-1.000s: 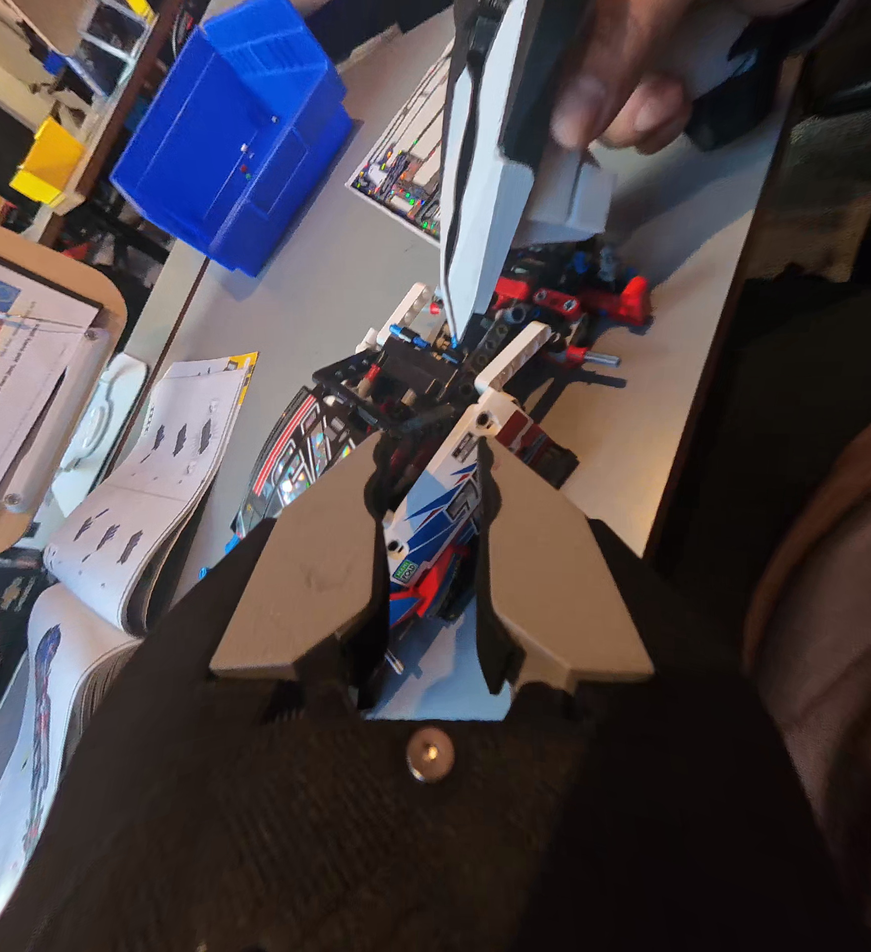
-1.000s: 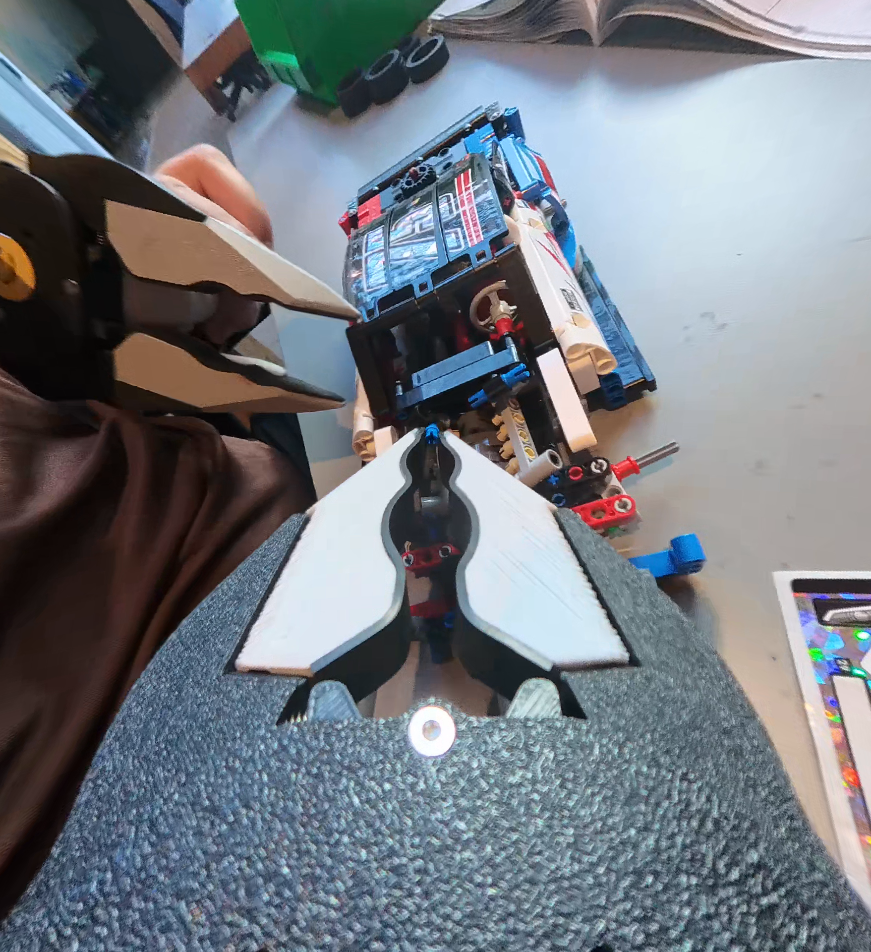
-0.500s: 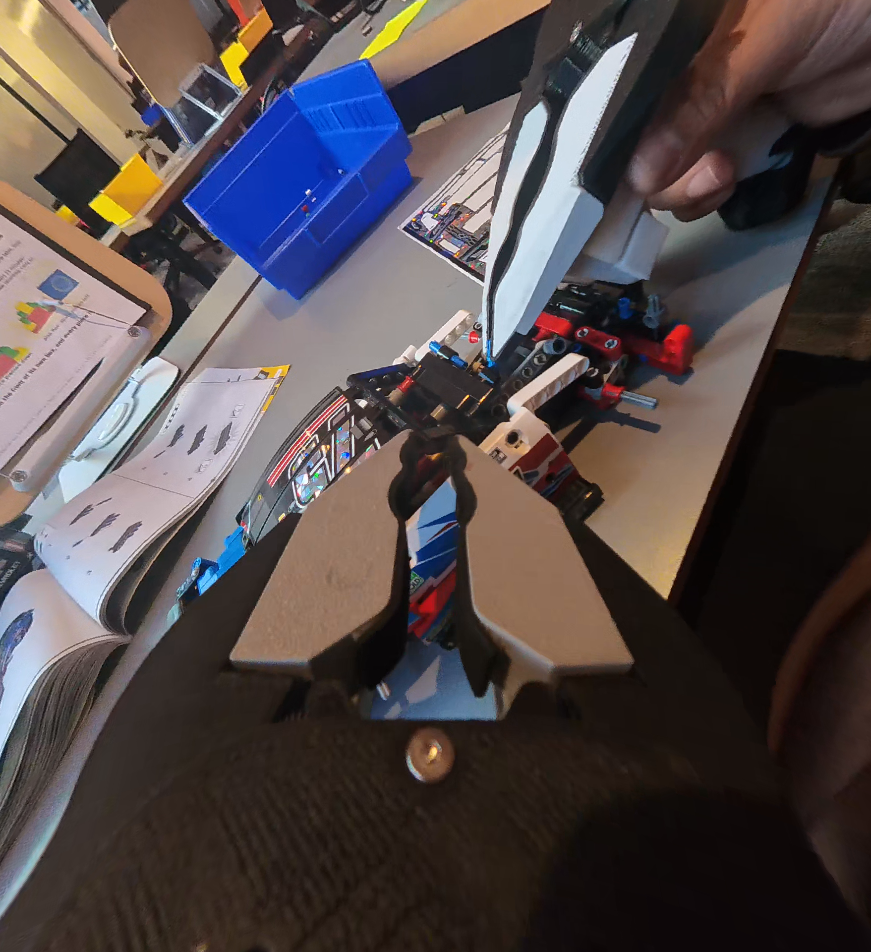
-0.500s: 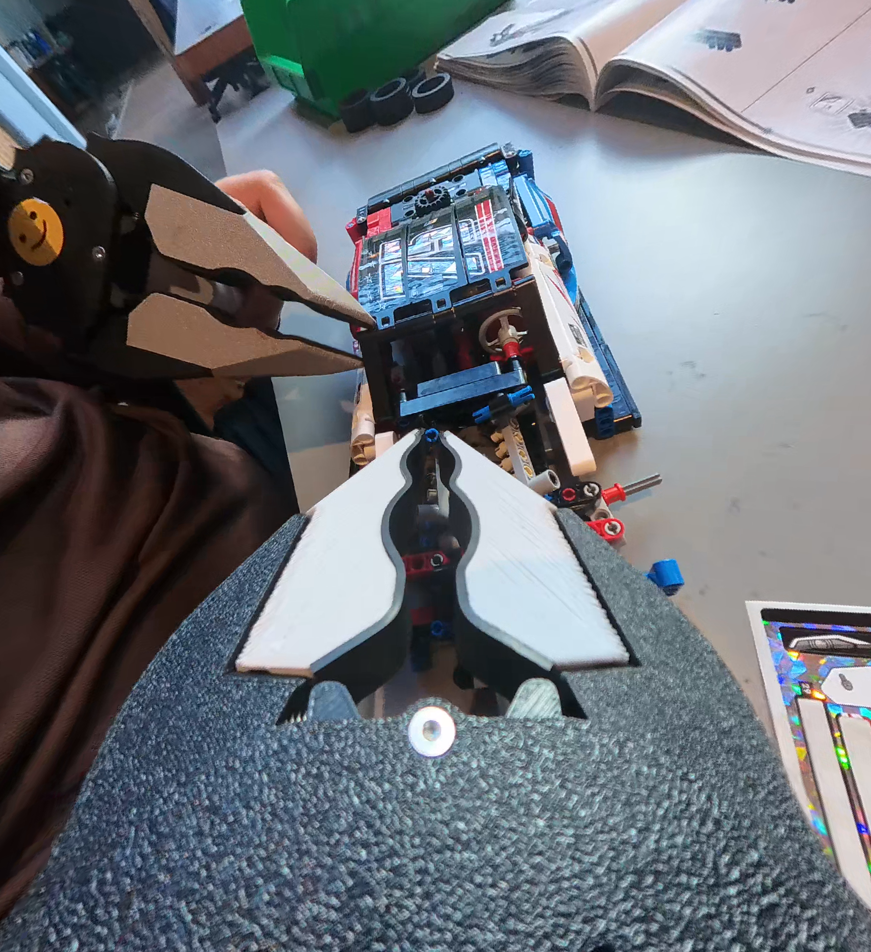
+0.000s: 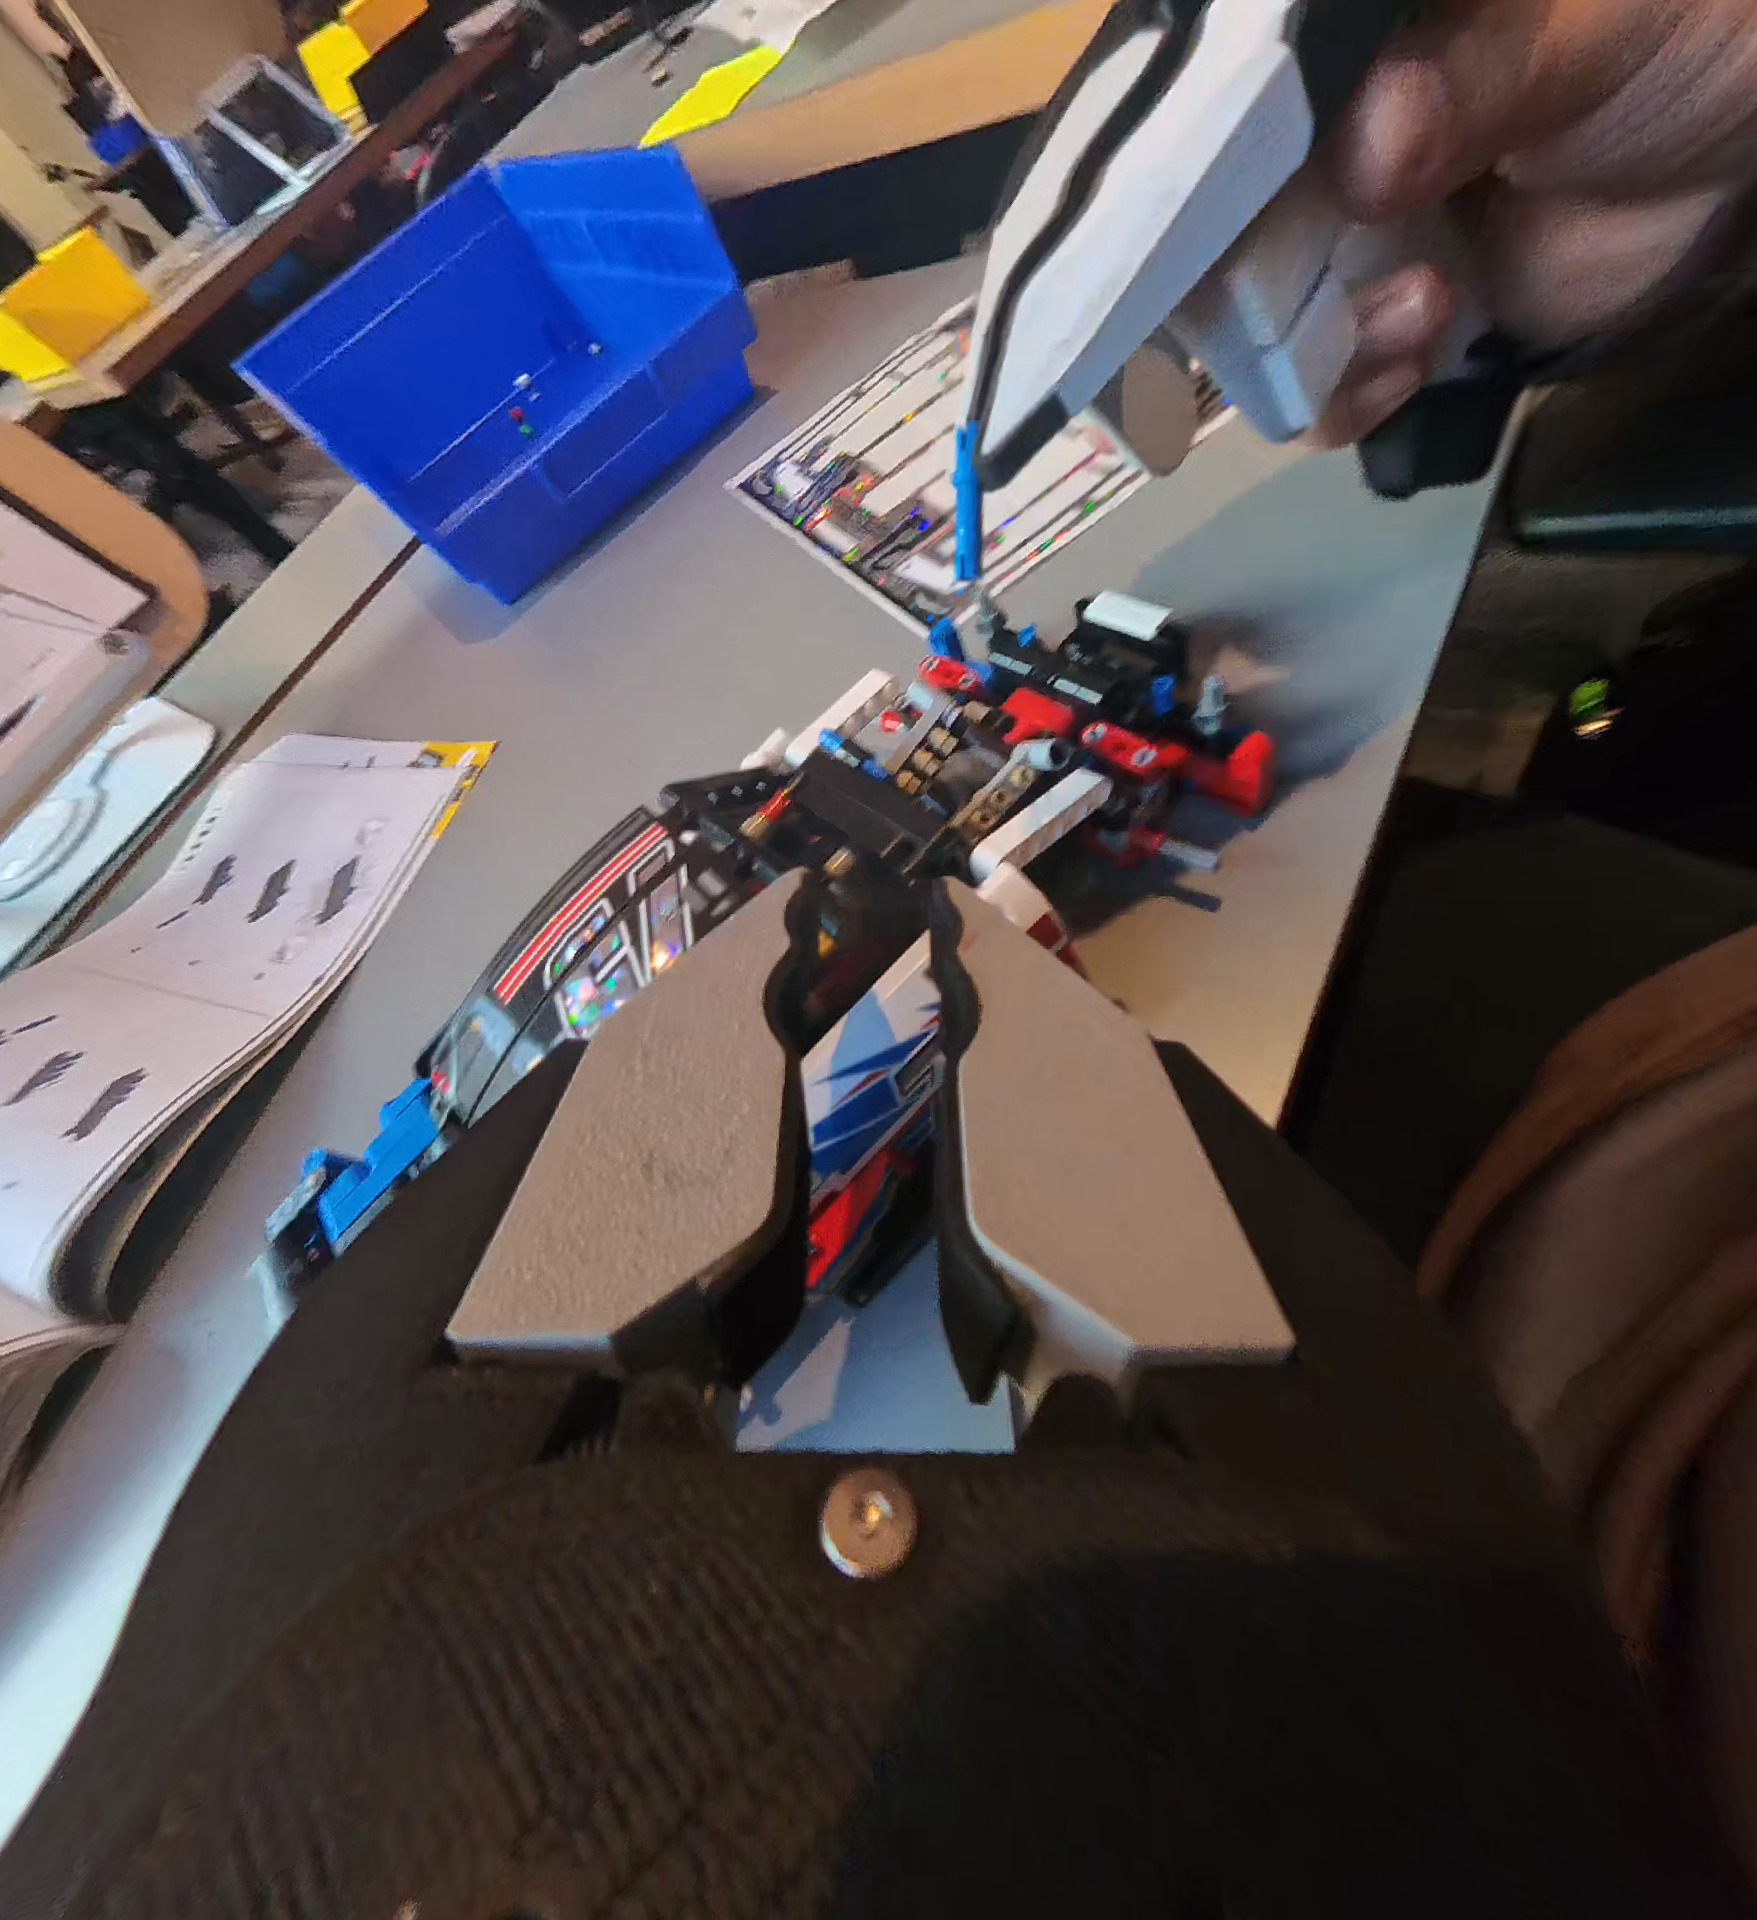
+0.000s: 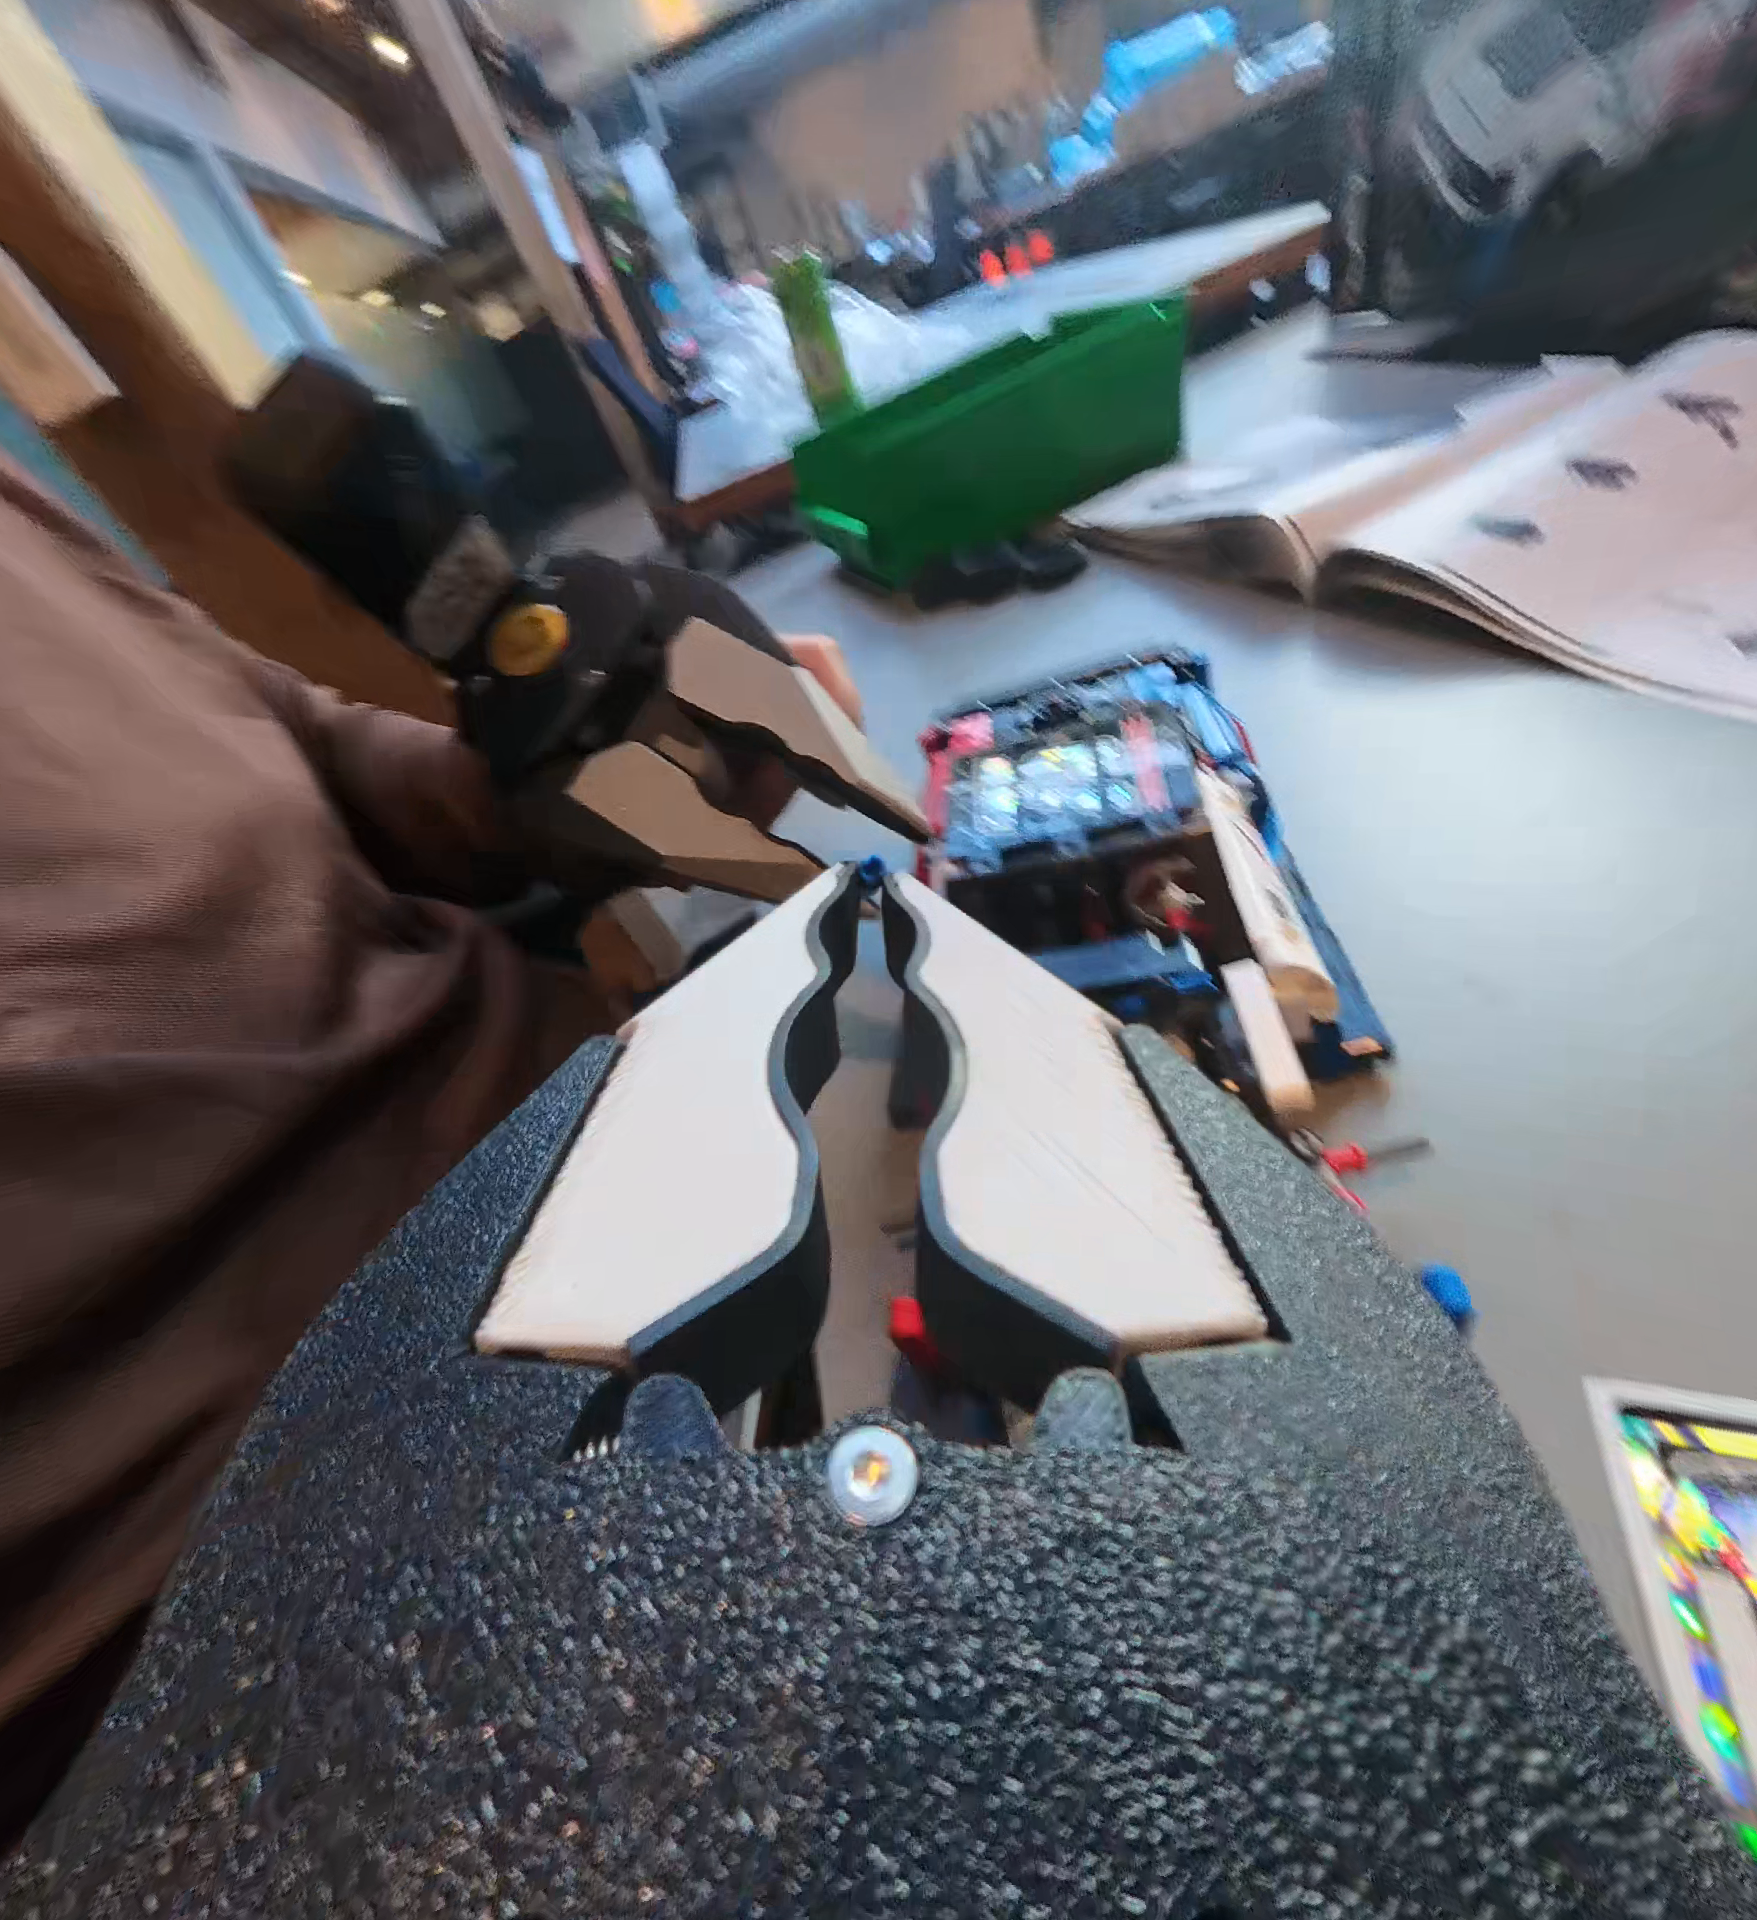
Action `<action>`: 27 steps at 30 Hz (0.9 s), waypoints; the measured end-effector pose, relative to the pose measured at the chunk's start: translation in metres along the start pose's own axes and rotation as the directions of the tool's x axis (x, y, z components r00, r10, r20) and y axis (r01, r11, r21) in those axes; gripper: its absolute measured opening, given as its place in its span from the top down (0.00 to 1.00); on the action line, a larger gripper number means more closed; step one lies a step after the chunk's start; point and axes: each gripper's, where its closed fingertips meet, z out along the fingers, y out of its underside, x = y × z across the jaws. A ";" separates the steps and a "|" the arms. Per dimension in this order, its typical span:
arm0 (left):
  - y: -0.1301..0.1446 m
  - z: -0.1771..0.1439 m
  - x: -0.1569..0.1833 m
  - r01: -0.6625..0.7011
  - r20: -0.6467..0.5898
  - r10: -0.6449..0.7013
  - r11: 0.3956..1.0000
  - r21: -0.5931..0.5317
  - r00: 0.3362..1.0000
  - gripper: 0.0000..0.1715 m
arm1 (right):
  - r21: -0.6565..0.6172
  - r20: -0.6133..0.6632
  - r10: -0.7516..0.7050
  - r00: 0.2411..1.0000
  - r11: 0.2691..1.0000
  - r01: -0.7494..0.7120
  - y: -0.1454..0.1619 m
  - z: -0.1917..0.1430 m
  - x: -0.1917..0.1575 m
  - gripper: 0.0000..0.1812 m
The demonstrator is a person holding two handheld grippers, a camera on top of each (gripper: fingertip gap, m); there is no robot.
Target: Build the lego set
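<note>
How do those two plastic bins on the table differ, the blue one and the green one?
The blue bin stands at the table's far side near the sticker sheet, while the green bin sits beyond the open booklet. A few black tyres lie against the green bin; nothing shows against the blue bin. The blue bin shows sharply, the green bin is blurred. Both are boxy, single-coloured and rest on the grey table.

The lego car (image 5: 853,883) is sitting on the table (image 5: 645,644), with the instruction booklet (image 5: 178,997) lying open to its left. The bin (image 5: 510,353) is standing behind them, and the sticker sheet (image 5: 884,488) is lying behind the car, right of the bin.
</note>
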 end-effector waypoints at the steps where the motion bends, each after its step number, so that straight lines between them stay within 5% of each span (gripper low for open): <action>1: -0.006 -0.001 0.004 0.016 -0.040 -0.015 1.000 0.015 0.999 0.89 | 0.017 0.036 -0.015 0.999 1.000 0.015 -0.004 0.001 -0.010 0.98; 6: -0.042 0.001 0.034 0.031 -0.219 -0.012 0.996 0.086 0.976 0.90 | -0.077 0.032 -0.107 0.994 0.991 0.109 0.007 0.022 -0.024 0.98; 9: -0.044 0.006 0.024 -0.052 -0.128 0.063 0.995 0.090 0.990 0.97 | -0.071 -0.001 -0.130 0.992 0.989 0.129 0.004 0.022 -0.023 0.98; 19: -0.050 -0.003 0.027 0.041 -0.153 -0.018 0.989 0.144 0.988 0.98 | -0.017 0.089 -0.050 0.995 0.999 0.051 -0.001 0.023 -0.035 0.98; 27: -0.030 -0.001 0.020 0.100 -0.167 -0.083 0.990 0.095 0.983 0.99 | -0.090 0.065 -0.026 0.998 0.995 0.032 0.012 0.022 -0.025 0.99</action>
